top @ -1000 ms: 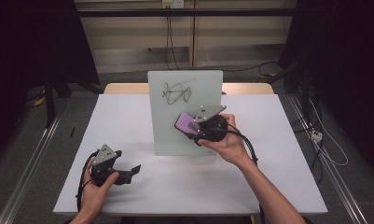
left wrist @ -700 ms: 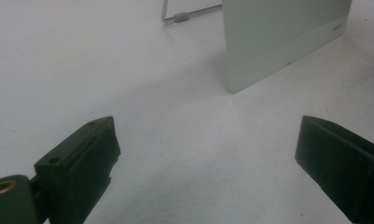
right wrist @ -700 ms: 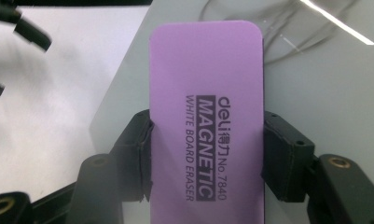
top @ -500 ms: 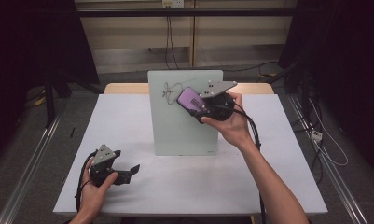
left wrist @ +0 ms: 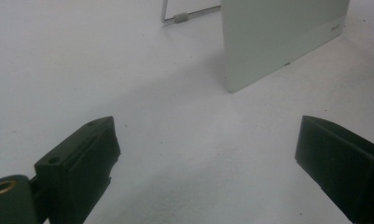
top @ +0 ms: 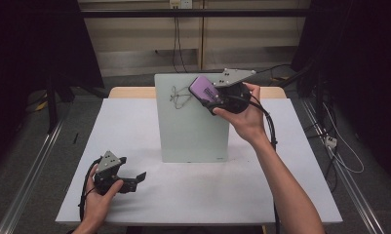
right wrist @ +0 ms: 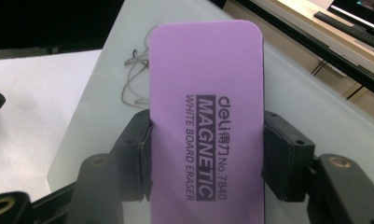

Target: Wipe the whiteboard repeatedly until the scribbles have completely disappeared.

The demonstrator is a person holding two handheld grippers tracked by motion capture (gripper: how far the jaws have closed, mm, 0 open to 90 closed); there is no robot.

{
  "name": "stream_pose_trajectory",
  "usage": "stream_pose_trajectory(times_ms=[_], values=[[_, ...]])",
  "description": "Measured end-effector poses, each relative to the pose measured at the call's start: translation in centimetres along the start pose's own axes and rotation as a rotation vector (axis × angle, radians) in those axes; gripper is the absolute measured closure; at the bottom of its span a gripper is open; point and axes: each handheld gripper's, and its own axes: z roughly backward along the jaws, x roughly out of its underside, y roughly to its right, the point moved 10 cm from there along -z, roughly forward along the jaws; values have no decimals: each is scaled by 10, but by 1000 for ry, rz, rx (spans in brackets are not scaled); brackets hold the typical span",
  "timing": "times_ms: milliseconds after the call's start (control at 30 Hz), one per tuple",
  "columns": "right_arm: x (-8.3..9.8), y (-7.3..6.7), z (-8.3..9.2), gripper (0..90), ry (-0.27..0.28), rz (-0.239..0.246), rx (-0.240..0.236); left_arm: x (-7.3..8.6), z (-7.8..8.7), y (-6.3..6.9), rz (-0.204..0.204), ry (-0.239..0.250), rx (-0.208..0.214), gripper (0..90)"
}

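Right gripper [top: 213, 97] jaws pinching purple eraser [right wrist: 205, 116] at upright whiteboard [top: 190, 126]; left gripper [top: 129, 181] jaws spread over desk [top: 134, 126].

A white table [top: 149, 122] stands on grey floor [top: 32, 161], with cables [top: 176, 36] hanging down the beige wall [top: 134, 34] behind

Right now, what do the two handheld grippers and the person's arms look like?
Both are black two-finger tools. The left gripper and right gripper each carry a grey three-cornered plate on top and trail a black cable. The fingers are blocky black pads with screw holes. The forearms are bare, with no sleeves in view.
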Motion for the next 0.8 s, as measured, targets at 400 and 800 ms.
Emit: stream_pose_trajectory(times_ms=[400, 800], values=[[24, -37, -23, 421, -75, 58, -61, 0, 0, 0, -9, -6, -2, 57], [40, -69, -43, 421, -111, 58, -142, 0, 0, 1, -4, -3, -2, 57]])
